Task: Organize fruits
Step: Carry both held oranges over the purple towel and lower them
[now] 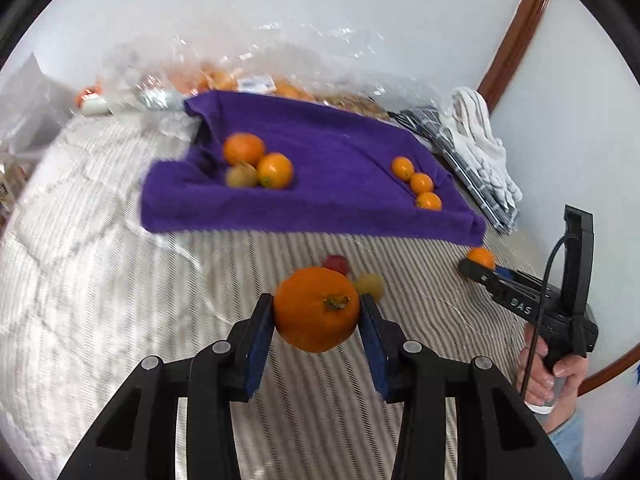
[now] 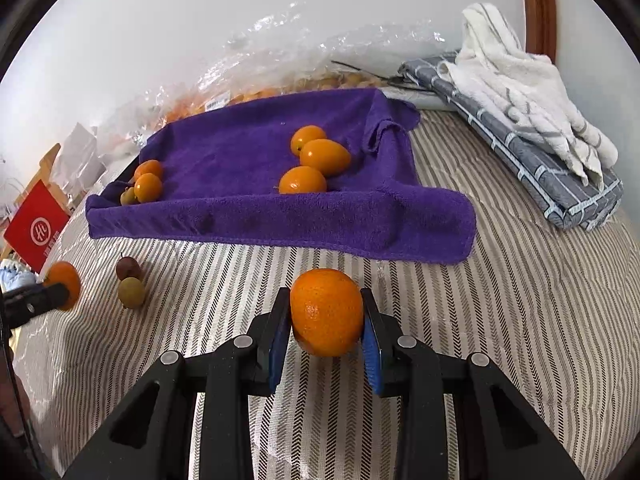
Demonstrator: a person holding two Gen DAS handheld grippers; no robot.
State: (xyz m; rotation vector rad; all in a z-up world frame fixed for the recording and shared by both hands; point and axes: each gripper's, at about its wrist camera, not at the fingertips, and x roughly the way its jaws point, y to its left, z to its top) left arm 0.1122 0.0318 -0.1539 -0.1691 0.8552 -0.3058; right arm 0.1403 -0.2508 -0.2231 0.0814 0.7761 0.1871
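While the left gripper [image 1: 317, 312] clamps an orange [image 1: 316, 309] with its stem showing, the right gripper [image 2: 326, 316] pinches a small kumquat [image 2: 326, 312] — both fruits lifted over the striped bedcover [image 2: 500, 320]. Just beyond lies a purple towel [image 2: 256, 152]: two oranges and a greenish fruit at its left, three kumquats [image 2: 316, 160] at its right. A red fruit [image 2: 128, 267] and a yellow-green one [image 2: 131, 292] sit on the cover.
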